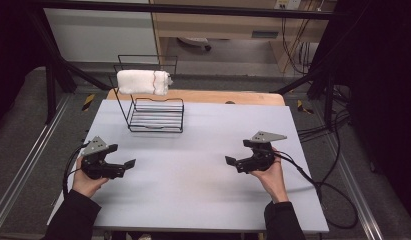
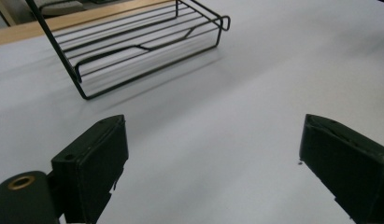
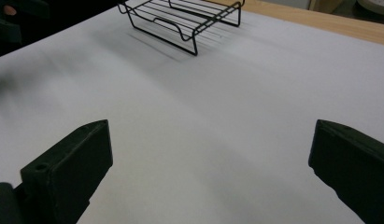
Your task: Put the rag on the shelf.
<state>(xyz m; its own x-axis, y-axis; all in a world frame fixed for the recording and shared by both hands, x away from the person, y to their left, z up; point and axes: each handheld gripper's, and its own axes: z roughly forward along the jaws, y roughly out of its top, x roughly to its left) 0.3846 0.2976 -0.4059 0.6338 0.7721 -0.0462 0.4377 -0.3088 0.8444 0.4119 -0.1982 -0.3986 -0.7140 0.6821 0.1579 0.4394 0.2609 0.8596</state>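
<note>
Two claws low over the white desk (image 1: 193,175), one in each hand, both wide open and holding nothing. Left claw (image 1: 124,161) near the left side of the desk, tips turned toward the middle; right claw (image 1: 237,155) well apart from it on the right side, tips turned back toward the left one. Bare desk between the black pads (image 2: 94,163) in the left gripper view, and the same between the pads (image 3: 70,170) in the right gripper view, so no grip on anything yet. Ahead of both claws, toward the far edge of the desk, a black wire rack (image 1: 155,112) with a low flat shelf and a tall back frame. Closer to the left claw than to the right one, and in front of each, off to one side, in both gripper views (image 2: 143,46) (image 3: 185,21). On top of the back frame, above the shelf and farthest from the claws, a rolled white towel (image 1: 142,82) with a thin red stripe. Looks like the very start, or a rest between steps: hands down, nothing touched. Next move most likely a reach forward and up to the towel, probably with the closer left claw. Needs a lift of the claw to the height of the roll, open pads around its soft sides, then a gentle squeeze, with care not to bump the thin wires and tip the rack.
</note>
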